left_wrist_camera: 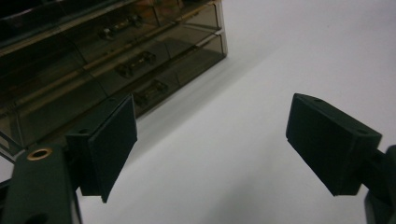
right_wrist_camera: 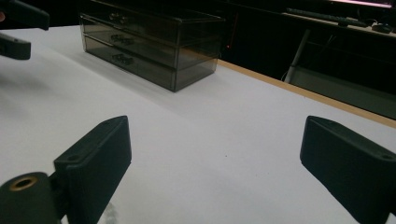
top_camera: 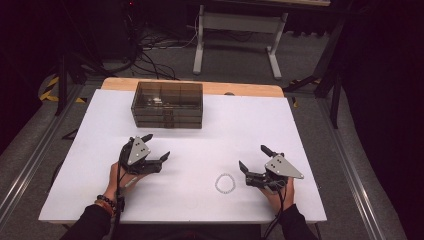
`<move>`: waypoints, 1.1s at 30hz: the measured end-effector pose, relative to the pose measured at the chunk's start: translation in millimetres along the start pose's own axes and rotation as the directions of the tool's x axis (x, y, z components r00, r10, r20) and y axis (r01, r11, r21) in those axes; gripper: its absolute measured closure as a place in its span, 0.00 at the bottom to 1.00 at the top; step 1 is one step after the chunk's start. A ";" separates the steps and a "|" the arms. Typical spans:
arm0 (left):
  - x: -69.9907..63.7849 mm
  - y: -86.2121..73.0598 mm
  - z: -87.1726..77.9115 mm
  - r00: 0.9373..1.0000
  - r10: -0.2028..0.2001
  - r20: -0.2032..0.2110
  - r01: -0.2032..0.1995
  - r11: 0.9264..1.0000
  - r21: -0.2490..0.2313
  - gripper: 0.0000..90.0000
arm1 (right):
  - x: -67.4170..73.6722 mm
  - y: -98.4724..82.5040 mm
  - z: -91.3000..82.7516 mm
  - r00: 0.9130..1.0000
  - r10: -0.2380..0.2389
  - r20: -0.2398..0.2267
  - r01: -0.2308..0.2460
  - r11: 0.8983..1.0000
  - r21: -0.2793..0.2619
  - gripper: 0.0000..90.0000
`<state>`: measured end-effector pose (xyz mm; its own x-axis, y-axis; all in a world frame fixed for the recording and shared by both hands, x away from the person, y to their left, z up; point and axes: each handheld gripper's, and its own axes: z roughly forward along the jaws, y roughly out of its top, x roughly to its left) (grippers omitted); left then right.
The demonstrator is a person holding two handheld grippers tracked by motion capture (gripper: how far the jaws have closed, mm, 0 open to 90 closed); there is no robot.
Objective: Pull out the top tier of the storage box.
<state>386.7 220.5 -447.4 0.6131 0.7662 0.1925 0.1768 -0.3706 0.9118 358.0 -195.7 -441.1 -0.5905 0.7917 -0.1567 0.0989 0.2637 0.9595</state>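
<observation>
While the bracelet (top_camera: 225, 183) is lying on the table (top_camera: 300, 130) well in front of the drawer box (top_camera: 167, 105), the right gripper (top_camera: 254, 161) is sitting just beside it, jaws wide and empty; the left gripper (top_camera: 157, 146), also gaping, is nearer the box.

drawer box (top_camera: 167, 105) behind, bracelet (top_camera: 225, 183) near right gripper (top_camera: 252, 160)

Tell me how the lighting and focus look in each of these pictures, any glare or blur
High view: white table brightly lit, room around it dark, bracelet soft and small. Left gripper view: jaws of the left gripper close and slightly blurred, smoked drawer box dim, soft shadow at its base. Right gripper view: right gripper jaws dark against the bright table, drawer box fairly sharp, background nearly black.
</observation>
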 end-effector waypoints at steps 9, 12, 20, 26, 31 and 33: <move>5.0 11.2 27.2 0.998 -0.053 0.031 0.052 0.998 0.016 0.23 | 2.6 0.6 -1.4 1.000 -0.022 -0.007 0.022 1.000 0.010 0.11; 0.0 16.5 35.1 0.998 -0.063 -0.006 0.063 0.998 0.023 0.24 | 2.7 0.8 -1.4 1.000 -0.029 -0.007 0.029 1.000 0.011 0.11; 1.7 21.0 47.6 0.990 -0.086 -0.113 0.090 0.996 0.027 0.28 | 4.6 1.9 -2.7 0.999 -0.041 -0.011 0.042 0.999 0.005 0.12; 8.2 23.9 56.0 0.974 -0.091 -0.208 0.098 0.995 0.024 0.38 | 6.7 2.7 -2.5 0.998 -0.062 -0.008 0.062 0.998 0.010 0.13; 13.1 25.2 62.5 0.964 -0.106 -0.245 0.112 0.994 0.009 0.57 | 6.5 2.3 -2.4 0.998 -0.066 -0.006 0.066 0.998 0.015 0.13; 12.2 25.7 63.9 0.961 -0.100 -0.257 0.105 0.994 0.007 0.57 | 6.2 2.3 -2.4 0.998 -0.068 -0.002 0.068 0.998 0.015 0.13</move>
<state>447.9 186.8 -444.8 0.3735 0.9084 0.1877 0.2456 -0.2919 0.9244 352.7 -191.5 -439.3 -0.5975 0.7708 -0.2212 0.0706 0.3253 0.9430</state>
